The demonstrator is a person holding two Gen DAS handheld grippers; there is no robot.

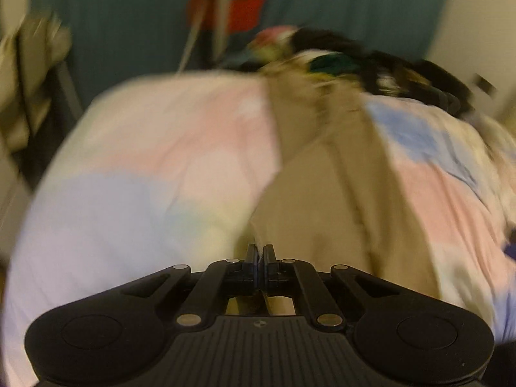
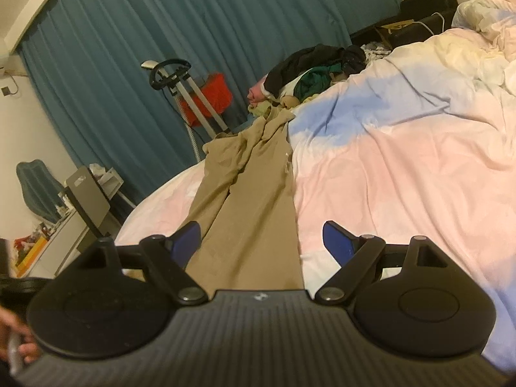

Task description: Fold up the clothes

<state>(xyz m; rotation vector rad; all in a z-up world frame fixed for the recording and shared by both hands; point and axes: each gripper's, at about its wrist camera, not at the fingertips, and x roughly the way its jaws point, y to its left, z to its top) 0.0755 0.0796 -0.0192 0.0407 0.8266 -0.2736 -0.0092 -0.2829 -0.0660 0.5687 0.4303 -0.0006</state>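
Note:
Tan trousers [image 2: 248, 200] lie stretched lengthwise on a pastel pink, blue and white duvet [image 2: 403, 148]. In the blurred left wrist view the same tan trousers [image 1: 325, 193] run away from my left gripper [image 1: 260, 253], whose jaws are shut on the near edge of the cloth. My right gripper [image 2: 262, 237] is open, its blue pads [image 2: 335, 242] either side of the near end of the trousers, just above the fabric.
A heap of dark, green and pink clothes [image 2: 316, 67] sits at the far end of the bed. Teal curtains [image 2: 161, 32] hang behind, with a metal stand [image 2: 190, 96] and a red item [image 2: 213, 93] before them. A desk with clutter [image 2: 64, 213] is left. A hand [image 2: 16, 338] shows at the lower left.

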